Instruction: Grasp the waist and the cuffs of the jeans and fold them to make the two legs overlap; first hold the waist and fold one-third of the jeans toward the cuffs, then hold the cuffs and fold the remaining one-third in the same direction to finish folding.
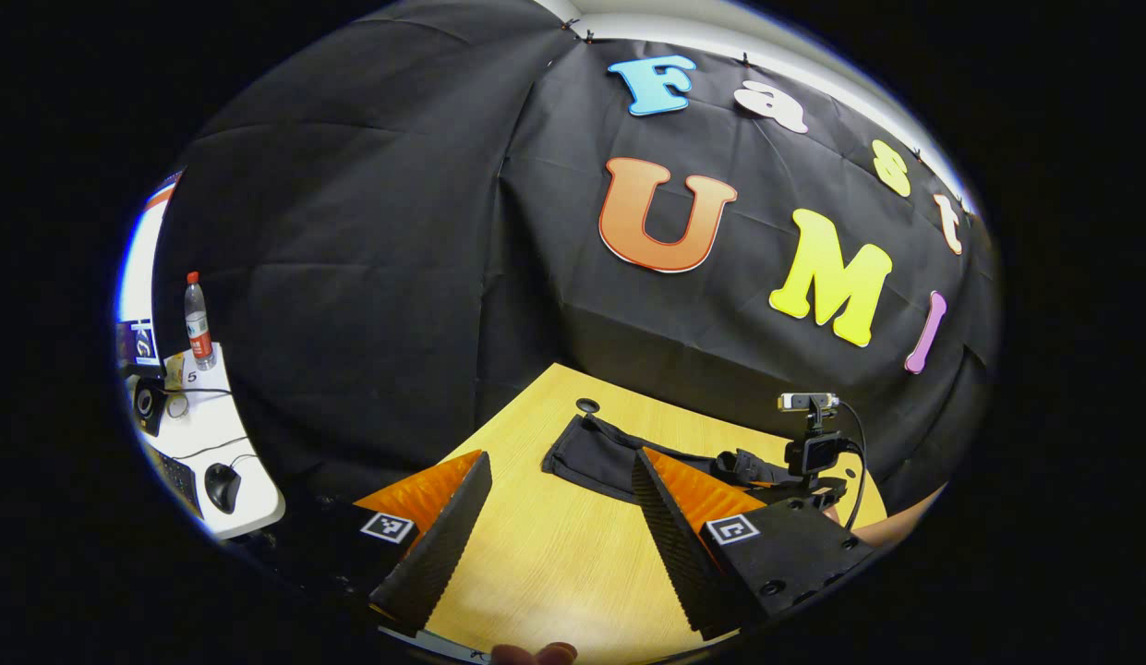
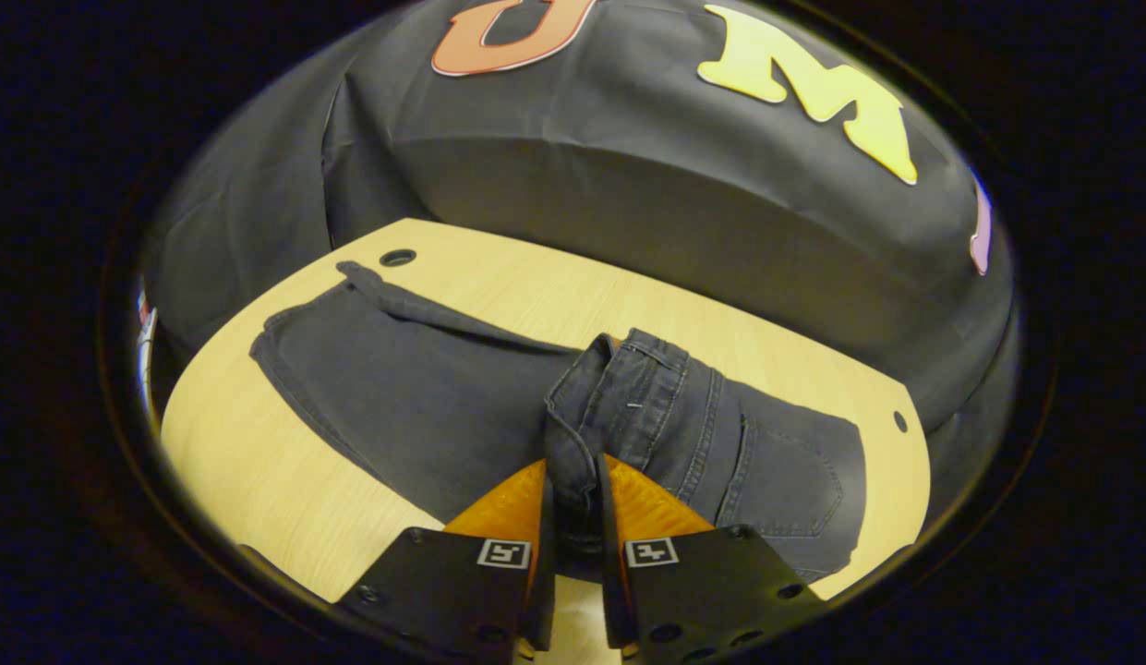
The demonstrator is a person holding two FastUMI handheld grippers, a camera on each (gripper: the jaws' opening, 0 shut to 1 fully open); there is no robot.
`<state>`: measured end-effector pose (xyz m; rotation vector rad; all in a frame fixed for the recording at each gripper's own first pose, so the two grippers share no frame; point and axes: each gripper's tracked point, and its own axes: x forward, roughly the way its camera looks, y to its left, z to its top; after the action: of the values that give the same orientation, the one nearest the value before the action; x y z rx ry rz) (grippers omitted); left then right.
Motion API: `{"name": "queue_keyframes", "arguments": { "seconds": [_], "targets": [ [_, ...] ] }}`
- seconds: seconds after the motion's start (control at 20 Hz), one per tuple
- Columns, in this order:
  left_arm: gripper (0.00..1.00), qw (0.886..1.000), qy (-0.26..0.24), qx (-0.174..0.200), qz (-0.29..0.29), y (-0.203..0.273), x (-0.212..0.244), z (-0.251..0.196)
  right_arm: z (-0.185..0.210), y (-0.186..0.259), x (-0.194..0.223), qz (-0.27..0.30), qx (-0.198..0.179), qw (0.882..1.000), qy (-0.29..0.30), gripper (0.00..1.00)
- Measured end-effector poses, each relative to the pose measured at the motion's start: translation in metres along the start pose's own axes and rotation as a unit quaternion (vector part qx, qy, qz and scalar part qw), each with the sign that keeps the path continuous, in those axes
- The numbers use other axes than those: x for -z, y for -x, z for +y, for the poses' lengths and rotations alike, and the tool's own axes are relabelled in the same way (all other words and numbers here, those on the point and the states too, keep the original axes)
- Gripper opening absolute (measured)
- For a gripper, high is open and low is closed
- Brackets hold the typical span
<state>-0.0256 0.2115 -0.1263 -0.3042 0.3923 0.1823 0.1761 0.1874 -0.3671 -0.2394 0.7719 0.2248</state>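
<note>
Dark grey jeans (image 2: 416,388) lie across the wooden table (image 2: 259,480), legs stretched to the far left, cuffs near a round hole (image 2: 397,257). The waist end (image 2: 646,397) is bunched up and lifted, with the pocket side (image 2: 785,471) showing at the right. My right gripper (image 2: 577,517) is shut on the waistband, cloth pinched between both fingers. In the left gripper view the jeans (image 1: 596,457) lie ahead on the table (image 1: 554,563). My left gripper (image 1: 554,545) hovers above the bare wood, open and holding nothing. The right gripper (image 1: 813,453) shows far right at the jeans.
A white side desk (image 1: 249,508) at the far left carries a bottle (image 1: 199,323), a mouse (image 1: 222,485) and a keyboard. Black cloth walls close the table's far sides. A second small hole (image 2: 899,421) sits near the table's right edge. A fingertip (image 1: 536,654) shows at the bottom.
</note>
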Motion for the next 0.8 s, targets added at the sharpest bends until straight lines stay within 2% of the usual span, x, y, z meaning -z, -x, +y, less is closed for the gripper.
{"name": "queue_keyframes", "arguments": {
  "seconds": [0.05, 0.1, 0.15, 0.2, 0.25, 0.3, 0.45, 0.5, 0.65, 0.75, 0.8],
  "targets": [
    [0.99, 1.000, 0.004, 0.001, 0.003, -0.001, 0.003, 0.001, 0.006, 0.001, 0.000, -0.001, -0.011, 1.000, 0.000, 0.27],
    [0.99, 1.000, 0.009, 0.002, 0.006, -0.001, 0.005, 0.001, 0.013, 0.004, -0.003, -0.008, -0.023, 1.000, 0.003, 0.38],
    [0.99, 1.000, 0.013, 0.002, 0.006, -0.002, 0.004, 0.001, 0.020, 0.008, -0.007, -0.013, -0.034, 0.999, 0.008, 0.39],
    [0.99, 1.000, 0.017, 0.005, 0.005, -0.004, 0.004, 0.001, 0.025, 0.017, -0.013, -0.023, -0.048, 0.999, 0.010, 0.45],
    [0.99, 1.000, 0.022, 0.009, 0.005, -0.005, 0.005, 0.001, 0.030, 0.024, -0.017, -0.030, -0.062, 0.998, 0.009, 0.45],
    [0.99, 0.999, 0.028, 0.015, 0.004, -0.007, 0.006, -0.001, 0.036, 0.035, -0.020, -0.035, -0.078, 0.996, 0.005, 0.53],
    [0.99, 0.998, 0.049, 0.031, 0.011, -0.016, 0.010, -0.005, 0.031, 0.083, -0.040, -0.070, -0.095, 0.993, 0.017, 0.78],
    [0.99, 0.998, 0.055, 0.032, 0.012, -0.022, 0.012, -0.005, 0.026, 0.104, -0.048, -0.087, -0.099, 0.991, 0.025, 0.83],
    [0.99, 0.995, 0.088, 0.039, 0.022, -0.047, 0.019, -0.007, 0.009, 0.172, -0.072, -0.133, -0.105, 0.984, 0.047, 0.91],
    [0.99, 0.989, 0.136, 0.052, 0.037, -0.068, 0.028, -0.011, -0.007, 0.216, -0.080, -0.154, -0.106, 0.981, 0.056, 0.89],
    [0.99, 0.983, 0.165, 0.062, 0.045, -0.080, 0.034, -0.014, -0.018, 0.235, -0.082, -0.159, -0.100, 0.981, 0.056, 0.92]
  ]
}}
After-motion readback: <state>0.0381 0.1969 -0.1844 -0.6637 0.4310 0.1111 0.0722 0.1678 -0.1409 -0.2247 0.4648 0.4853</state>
